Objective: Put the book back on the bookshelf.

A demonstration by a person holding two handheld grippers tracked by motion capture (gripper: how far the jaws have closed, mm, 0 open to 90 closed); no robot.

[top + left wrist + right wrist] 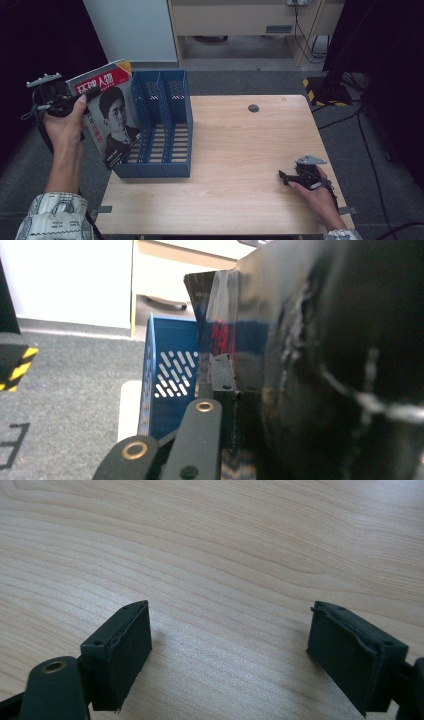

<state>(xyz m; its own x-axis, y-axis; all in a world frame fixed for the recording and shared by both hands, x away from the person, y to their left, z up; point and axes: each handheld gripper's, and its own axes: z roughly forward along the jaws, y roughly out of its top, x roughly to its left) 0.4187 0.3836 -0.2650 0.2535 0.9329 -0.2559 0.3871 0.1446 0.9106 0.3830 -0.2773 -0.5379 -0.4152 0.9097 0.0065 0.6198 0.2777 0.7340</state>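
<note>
Holding a magazine (111,116) by its upper left edge, the left hand-held gripper (75,101) has its jaws clamped together on the cover, just left of the blue file rack (162,131). The magazine hangs tilted against the rack's left wall, its lower corner dipping toward the nearest slot, so the work in hand looks like filing it into the rack. In the left gripper view the glossy cover (250,340) runs along the jaw and reflects the rack (170,375) behind it. The magazine is probably light and thin, and it will likely flex and droop away from the grip; the slick cover could slide between the pads if the hold loosens. A grip near the spine or close to the top edge, as now, should keep the pages together and let the bottom edge lead into a slot. The rack's dividers are narrow, so a bent corner could catch on a wall. Right of the rack, well apart from it and near the front right corner of the table (240,150), the right hand-held gripper (286,176) rests low on the wood with its jaws standing wide apart and nothing between them, as the right gripper view (227,645) shows.
</note>
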